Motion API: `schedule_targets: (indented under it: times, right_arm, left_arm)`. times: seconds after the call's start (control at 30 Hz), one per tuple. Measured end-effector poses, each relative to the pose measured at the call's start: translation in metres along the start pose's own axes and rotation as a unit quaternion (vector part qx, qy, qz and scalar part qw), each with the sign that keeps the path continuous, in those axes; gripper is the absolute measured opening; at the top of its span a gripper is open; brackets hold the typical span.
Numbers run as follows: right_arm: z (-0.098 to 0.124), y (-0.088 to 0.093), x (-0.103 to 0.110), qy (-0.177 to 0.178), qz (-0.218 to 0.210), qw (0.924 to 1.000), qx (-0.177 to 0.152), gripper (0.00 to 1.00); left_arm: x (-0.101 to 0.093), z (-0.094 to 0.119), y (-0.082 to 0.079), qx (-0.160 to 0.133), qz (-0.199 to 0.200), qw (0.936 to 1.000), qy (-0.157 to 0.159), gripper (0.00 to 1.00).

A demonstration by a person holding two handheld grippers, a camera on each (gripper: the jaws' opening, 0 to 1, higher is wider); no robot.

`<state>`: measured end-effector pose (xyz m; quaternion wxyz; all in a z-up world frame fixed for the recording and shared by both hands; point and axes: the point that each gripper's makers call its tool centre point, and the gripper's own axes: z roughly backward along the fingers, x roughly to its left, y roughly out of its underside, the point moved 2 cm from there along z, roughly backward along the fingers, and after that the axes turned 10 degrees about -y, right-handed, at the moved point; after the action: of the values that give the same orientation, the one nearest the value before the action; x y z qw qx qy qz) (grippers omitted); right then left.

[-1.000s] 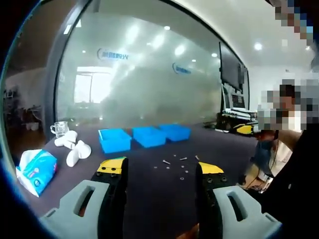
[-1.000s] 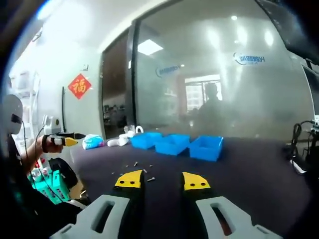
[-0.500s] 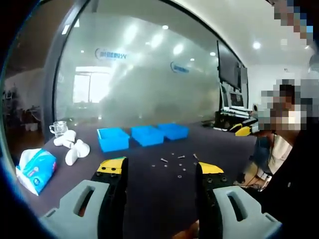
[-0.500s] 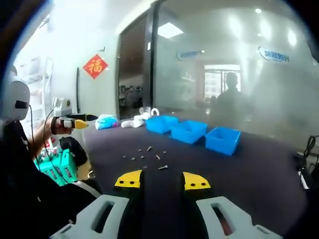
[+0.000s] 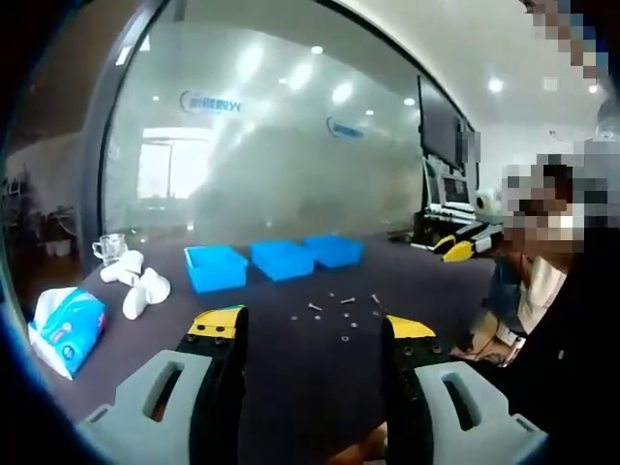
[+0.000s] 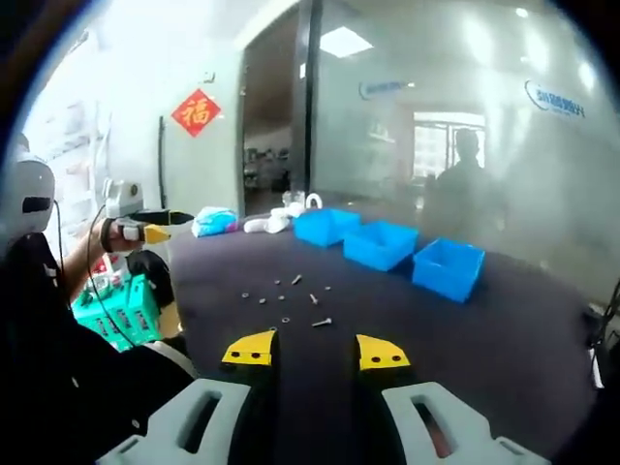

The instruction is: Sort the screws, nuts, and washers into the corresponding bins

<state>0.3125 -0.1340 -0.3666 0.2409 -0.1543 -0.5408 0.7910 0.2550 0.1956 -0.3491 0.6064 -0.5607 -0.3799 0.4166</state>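
screws on table, just beyond right gripper's parted, empty jaws

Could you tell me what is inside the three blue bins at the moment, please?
Nothing can be made out in the bins: their walls hide the floors. The small parts lie loose on the table, in front of the bins.

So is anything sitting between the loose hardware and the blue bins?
Nothing visible. In the right gripper view, bare dark tabletop lies between the scattered screws and the three blue bins. The right gripper hangs open short of the screws.
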Motion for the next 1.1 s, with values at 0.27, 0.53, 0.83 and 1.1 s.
schedule_targets:
  times: [0.27, 0.53, 0.83, 1.1]
  right_arm:
    - [-0.031, -0.014, -0.006, -0.039, 0.032, 0.9978, 0.044, 0.26]
    - [-0.063, -0.025, -0.011, -0.072, 0.05, 0.9933, 0.075, 0.26]
    - [-0.095, -0.027, -0.009, -0.115, 0.077, 0.9817, 0.131, 0.24]
    - [-0.119, -0.027, -0.005, -0.137, 0.104, 0.9692, 0.176, 0.24]
  left_arm:
    - [0.002, 0.002, 0.001, -0.002, 0.004, 1.0, -0.003, 0.53]
    - [0.006, 0.005, 0.004, 0.002, 0.006, 1.0, -0.008, 0.53]
    - [0.009, 0.005, 0.004, 0.001, 0.008, 0.9999, -0.01, 0.53]
    - [0.01, 0.006, 0.008, 0.003, 0.014, 0.9998, -0.013, 0.53]
